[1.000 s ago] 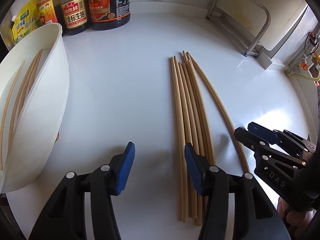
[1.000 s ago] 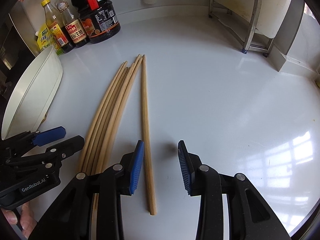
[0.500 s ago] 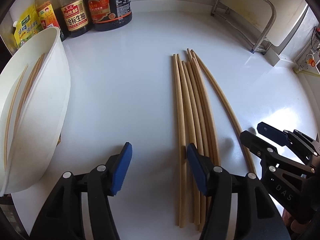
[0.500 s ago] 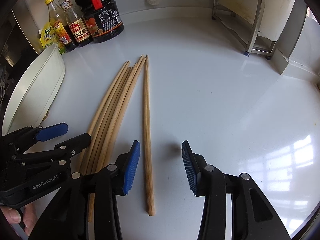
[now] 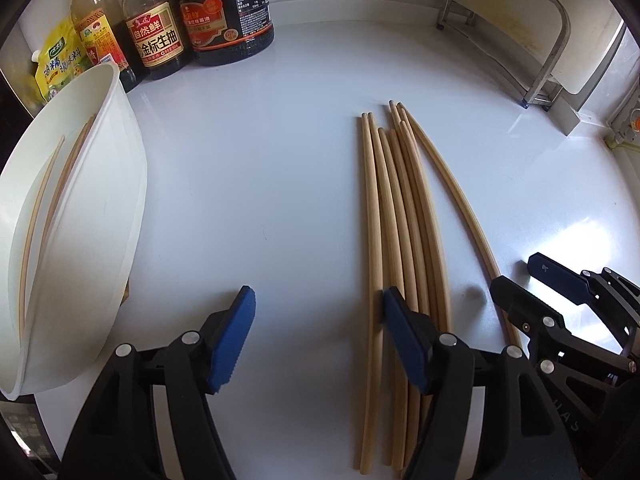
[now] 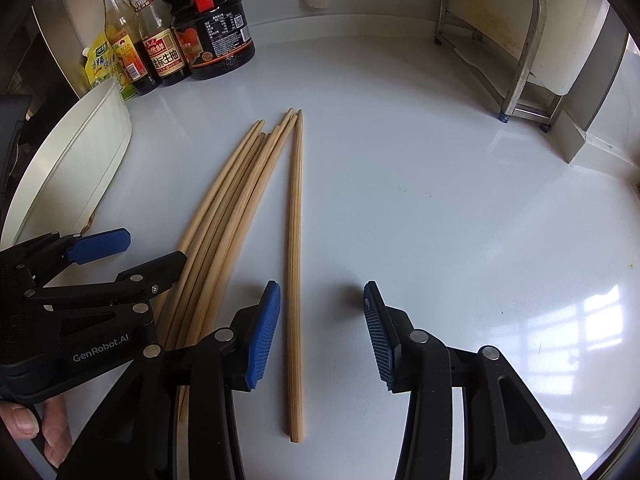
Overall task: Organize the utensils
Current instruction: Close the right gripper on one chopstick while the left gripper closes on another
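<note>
Several long wooden chopsticks (image 5: 400, 216) lie side by side on the white counter; they also show in the right wrist view (image 6: 228, 216). One chopstick (image 6: 295, 264) lies apart to their right. A white bin (image 5: 76, 220) at the left holds a few chopsticks (image 5: 38, 220). My left gripper (image 5: 316, 332) is open and empty, its right finger over the bundle's left edge. My right gripper (image 6: 320, 328) is open and empty, with the lone chopstick just inside its left finger. Each gripper shows in the other's view: the right (image 5: 560, 300), the left (image 6: 100, 264).
Sauce and oil bottles (image 5: 160, 28) and a yellow pouch (image 5: 60, 60) stand at the back left. A metal rack (image 5: 528, 40) stands at the back right, with a wall socket (image 5: 628, 124) beyond it.
Both grippers have drawn back slightly from the chopsticks and the right one has shifted left, bringing the lone chopstick between its fingers. Both stay open. The chopsticks have not moved.
</note>
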`<state>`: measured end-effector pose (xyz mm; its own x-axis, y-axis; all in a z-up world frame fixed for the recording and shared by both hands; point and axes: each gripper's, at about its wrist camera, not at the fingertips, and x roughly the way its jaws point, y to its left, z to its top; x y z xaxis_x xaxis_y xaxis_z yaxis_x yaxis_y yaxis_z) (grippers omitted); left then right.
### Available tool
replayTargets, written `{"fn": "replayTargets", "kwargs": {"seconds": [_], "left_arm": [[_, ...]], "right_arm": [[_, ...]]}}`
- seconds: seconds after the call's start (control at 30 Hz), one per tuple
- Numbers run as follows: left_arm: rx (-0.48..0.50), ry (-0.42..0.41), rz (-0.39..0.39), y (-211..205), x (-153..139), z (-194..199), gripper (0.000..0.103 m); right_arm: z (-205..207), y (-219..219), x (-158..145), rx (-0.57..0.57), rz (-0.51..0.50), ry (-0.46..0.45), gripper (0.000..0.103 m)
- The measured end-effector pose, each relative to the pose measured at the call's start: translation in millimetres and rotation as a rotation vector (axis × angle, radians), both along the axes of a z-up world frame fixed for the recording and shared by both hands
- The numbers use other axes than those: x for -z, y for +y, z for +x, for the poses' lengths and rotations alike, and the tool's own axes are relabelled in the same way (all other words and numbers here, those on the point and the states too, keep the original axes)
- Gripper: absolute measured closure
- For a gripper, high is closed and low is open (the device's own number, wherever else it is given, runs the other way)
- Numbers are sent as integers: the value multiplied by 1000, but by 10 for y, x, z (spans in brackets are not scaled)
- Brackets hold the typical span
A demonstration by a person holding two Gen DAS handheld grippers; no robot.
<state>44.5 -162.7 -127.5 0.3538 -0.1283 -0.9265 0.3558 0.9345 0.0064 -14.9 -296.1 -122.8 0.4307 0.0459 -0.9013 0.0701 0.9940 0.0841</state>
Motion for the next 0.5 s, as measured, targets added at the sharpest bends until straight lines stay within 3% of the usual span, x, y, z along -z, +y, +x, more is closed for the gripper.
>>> {"fn": "replayTargets", "kwargs": {"seconds": [0.17, 0.27, 0.37, 0.43, 0.5], "left_arm": [[-11, -7, -3, 6, 6, 11, 34], [-4, -10, -12, -12, -2, 12, 40], [8, -15, -19, -33, -27, -16, 65], [18, -13, -27, -42, -34, -34, 80], [30, -2, -39, -48, -39, -52, 94]], "right_arm": [[48, 69, 20, -27, -69, -5, 61], [68, 126, 23, -46, -87, -14, 62], [88, 160, 18, -64, -85, -22, 68], [94, 200, 6, -81, -87, -24, 85], [110, 247, -1, -101, -92, -20, 96]]}}
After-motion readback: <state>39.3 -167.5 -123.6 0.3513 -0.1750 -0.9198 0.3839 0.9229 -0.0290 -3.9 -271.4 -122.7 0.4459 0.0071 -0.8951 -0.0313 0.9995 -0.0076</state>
